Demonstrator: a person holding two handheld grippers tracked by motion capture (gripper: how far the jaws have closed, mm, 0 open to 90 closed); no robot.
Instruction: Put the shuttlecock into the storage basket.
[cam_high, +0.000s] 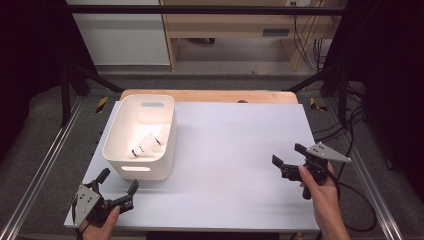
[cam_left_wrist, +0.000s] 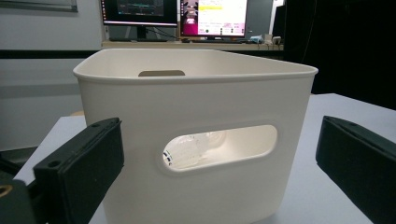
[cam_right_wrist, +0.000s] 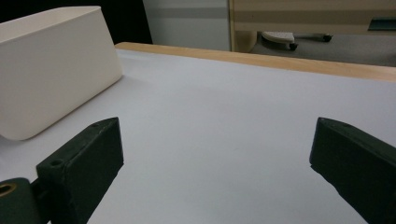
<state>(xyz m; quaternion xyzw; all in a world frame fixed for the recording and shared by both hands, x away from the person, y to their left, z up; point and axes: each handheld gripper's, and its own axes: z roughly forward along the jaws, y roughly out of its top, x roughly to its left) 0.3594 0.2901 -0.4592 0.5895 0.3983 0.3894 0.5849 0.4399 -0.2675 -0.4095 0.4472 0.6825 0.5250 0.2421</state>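
Both jaws spread wide and empty, the left gripper faces the white bin holding shuttlecocks, the right gripper idles well apart; a careless advance could shove the light bin.

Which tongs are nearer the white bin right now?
Left. The left tongs sit open just in front of the white bin, facing its handle slot. The right tongs are far across the table.

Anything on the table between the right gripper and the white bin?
Nothing: the high view shows bare white table between the right gripper and the white bin.
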